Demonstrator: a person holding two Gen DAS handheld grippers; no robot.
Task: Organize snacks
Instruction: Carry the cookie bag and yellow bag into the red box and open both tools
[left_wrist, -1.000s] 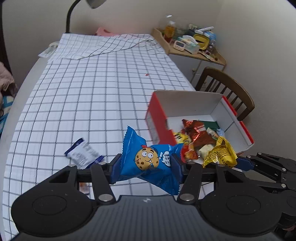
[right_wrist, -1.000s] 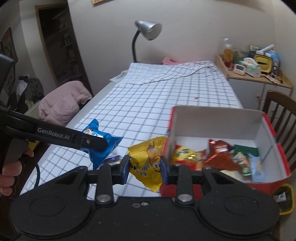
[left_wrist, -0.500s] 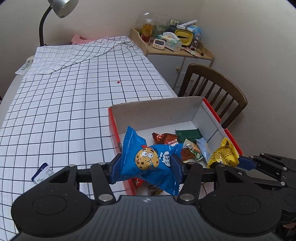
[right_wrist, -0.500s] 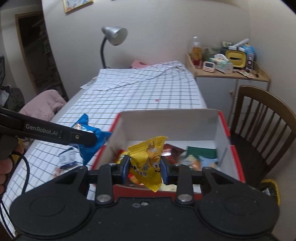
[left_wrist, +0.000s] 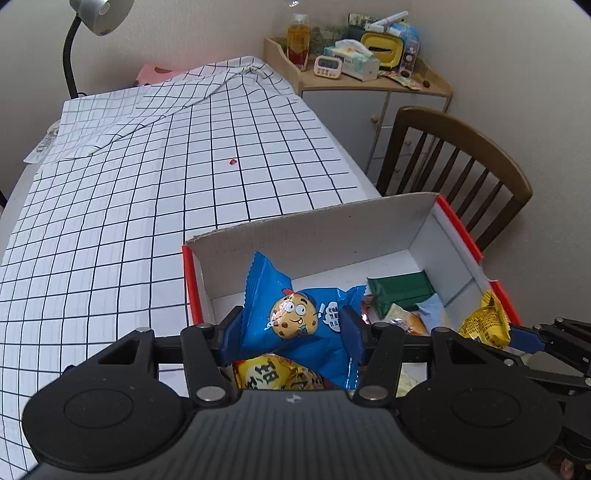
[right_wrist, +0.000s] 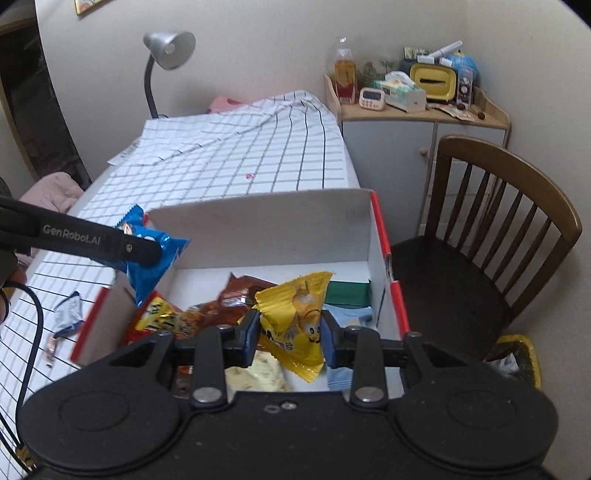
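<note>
My left gripper (left_wrist: 291, 326) is shut on a blue cookie packet (left_wrist: 295, 314) and holds it over the left part of the red and white box (left_wrist: 314, 229). My right gripper (right_wrist: 290, 334) is shut on a yellow candy packet (right_wrist: 299, 314) above the box (right_wrist: 258, 225). In the right wrist view the blue packet (right_wrist: 155, 254) hangs over the box's left wall. The yellow packet (left_wrist: 484, 325) shows at the box's right side in the left wrist view. Several snacks lie in the box, among them a green packet (left_wrist: 400, 290) and a brown one (right_wrist: 240, 291).
The table has a checked cloth (left_wrist: 147, 177). A small white and blue wrapper (right_wrist: 68, 314) lies on it left of the box. A wooden chair (right_wrist: 491, 229) stands right of the table. A cabinet (left_wrist: 369, 92) with clutter and a desk lamp (right_wrist: 166, 55) are at the back.
Both grippers have moved with their packets from beside the box to over its inside. The table's left side has slid out of the left wrist view.
</note>
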